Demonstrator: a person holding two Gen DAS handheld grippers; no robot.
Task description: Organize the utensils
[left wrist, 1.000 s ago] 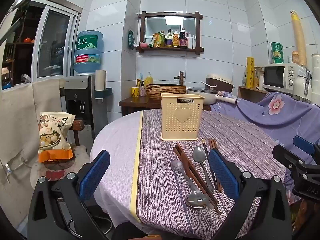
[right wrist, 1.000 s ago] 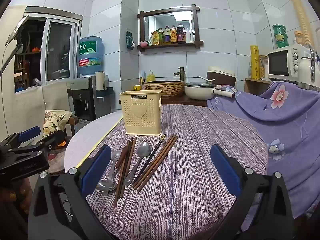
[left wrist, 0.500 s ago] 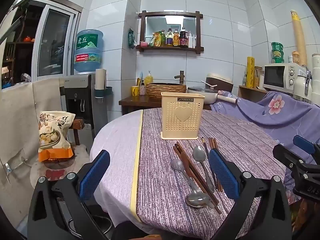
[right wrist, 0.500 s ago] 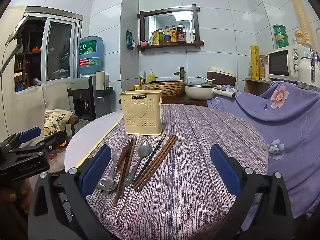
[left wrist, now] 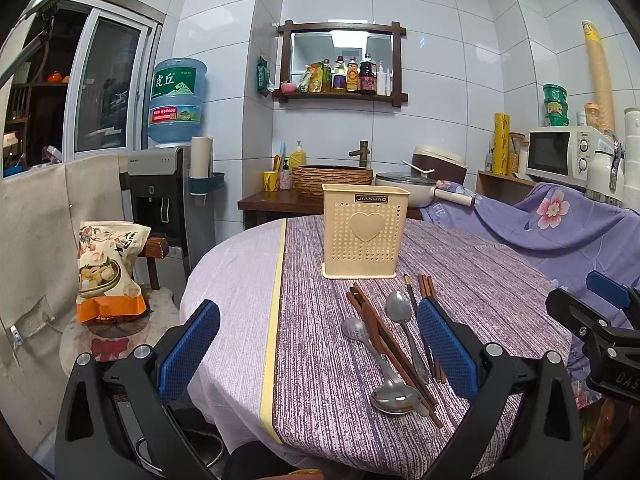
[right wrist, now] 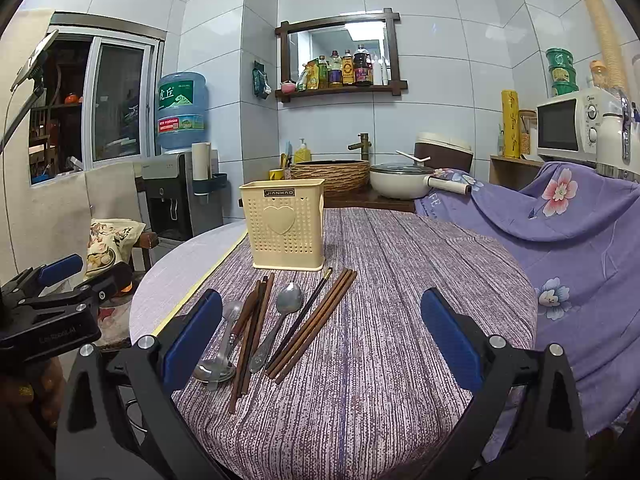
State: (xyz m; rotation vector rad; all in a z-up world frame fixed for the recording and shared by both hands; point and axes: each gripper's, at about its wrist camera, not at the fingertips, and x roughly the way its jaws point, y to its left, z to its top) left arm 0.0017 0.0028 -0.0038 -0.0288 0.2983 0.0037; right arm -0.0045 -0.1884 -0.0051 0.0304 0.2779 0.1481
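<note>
A cream perforated utensil holder [left wrist: 366,236] [right wrist: 285,224] with a heart stands on the round table [left wrist: 232,280]. In front of it lie metal spoons [left wrist: 400,314] [right wrist: 289,300] and several brown chopsticks [left wrist: 384,340] [right wrist: 316,324], loose on the purple striped cloth. My left gripper [left wrist: 318,352] is open and empty, held low at the table's near edge, left of the utensils. My right gripper [right wrist: 320,344] is open and empty, above the near end of the utensils.
A purple flowered cloth [right wrist: 560,216] covers furniture on the right. A snack bag [left wrist: 108,272] sits on a stool at the left. Behind the table are a water dispenser [left wrist: 172,176], a basket sink [left wrist: 332,176], a pot [right wrist: 404,184] and a microwave [right wrist: 572,128].
</note>
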